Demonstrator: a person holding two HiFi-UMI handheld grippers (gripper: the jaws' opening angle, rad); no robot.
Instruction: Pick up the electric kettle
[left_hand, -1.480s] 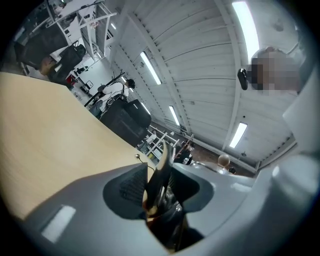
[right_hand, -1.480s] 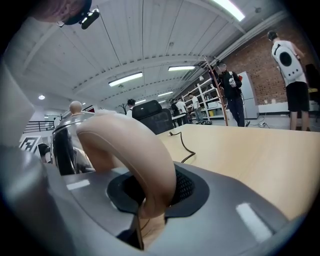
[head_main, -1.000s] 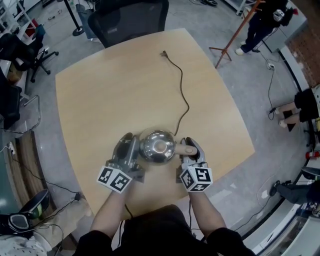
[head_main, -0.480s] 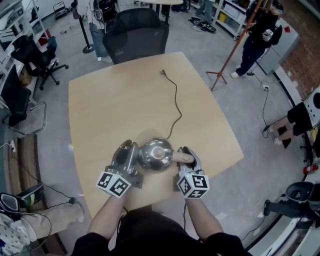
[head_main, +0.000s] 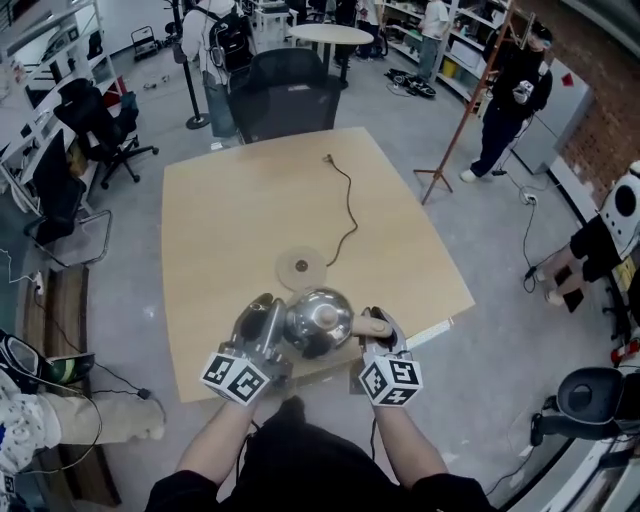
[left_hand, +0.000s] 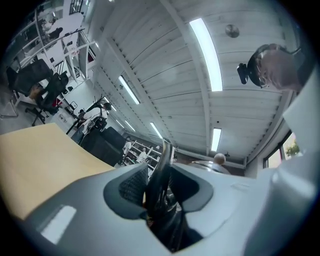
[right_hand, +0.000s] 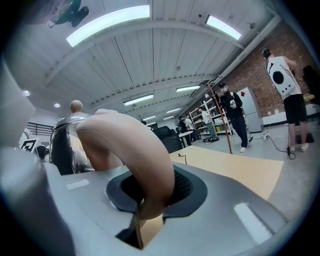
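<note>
**A:** Over the near part of the bench (head_main: 215, 230), the electric kettle (head_main: 305, 325) is hanging between the left claw (head_main: 263, 310) and the right claw (head_main: 377, 320). It is sitting clear of its round base (head_main: 301, 267), which is resting on the wood just beyond.

**B:** Anything in it?

**A:** Cannot tell. The lid is sitting closed, its knob (head_main: 326, 315) poking up. The body is gleaming, rounded polished steel, with a tan handle (right_hand: 131, 145) looping off the right.

**B:** And the grip?

**A:** The right claw is clenching that handle. The left one is pinching a thin dark edge on the kettle's opposite side. The base's cord (head_main: 350, 205) is trailing away across the bench.
</note>
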